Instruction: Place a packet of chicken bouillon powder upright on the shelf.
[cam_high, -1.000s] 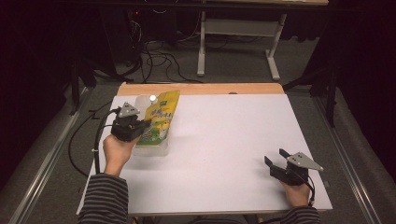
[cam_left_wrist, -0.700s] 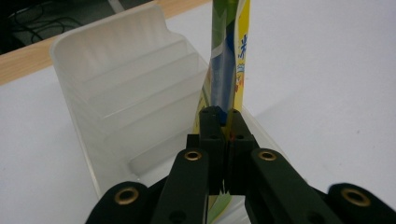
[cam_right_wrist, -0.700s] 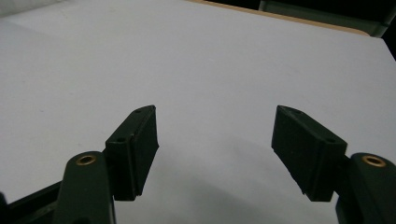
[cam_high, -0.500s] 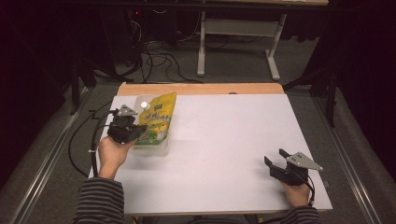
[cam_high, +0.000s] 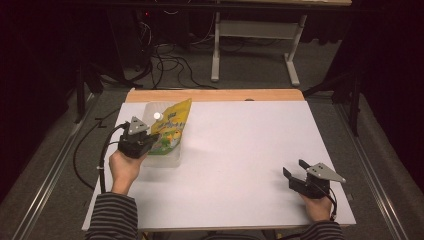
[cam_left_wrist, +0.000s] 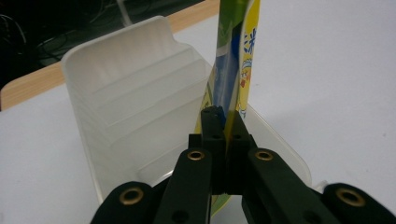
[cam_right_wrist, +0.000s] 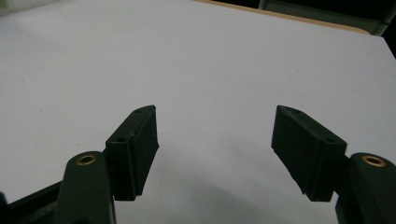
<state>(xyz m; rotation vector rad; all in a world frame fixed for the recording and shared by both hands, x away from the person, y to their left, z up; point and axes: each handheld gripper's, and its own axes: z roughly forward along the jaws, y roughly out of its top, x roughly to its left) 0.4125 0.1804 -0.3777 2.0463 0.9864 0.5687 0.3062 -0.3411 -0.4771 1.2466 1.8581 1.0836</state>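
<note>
Yellow pouch (cam_left_wrist: 233, 70): top cut off by upper frame edge in left gripper view; lower part hidden behind closed jaws. Printed text illegible.

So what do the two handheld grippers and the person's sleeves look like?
Both grippers, left gripper and right gripper, are black, each topped by a grey three-cornered plate and trailing a black cable. Brass-coloured rivets mark the jaw arms. The sleeves are dark with light stripes.

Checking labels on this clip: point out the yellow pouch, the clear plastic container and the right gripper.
yellow pouch (cam_high: 172, 122): high view, its printed upper face.
clear plastic container (cam_left_wrist: 135, 79): left gripper view, its ribbed back wall.
right gripper (cam_right_wrist: 215, 149): right gripper view, the gap midway between its open jaws.
</note>
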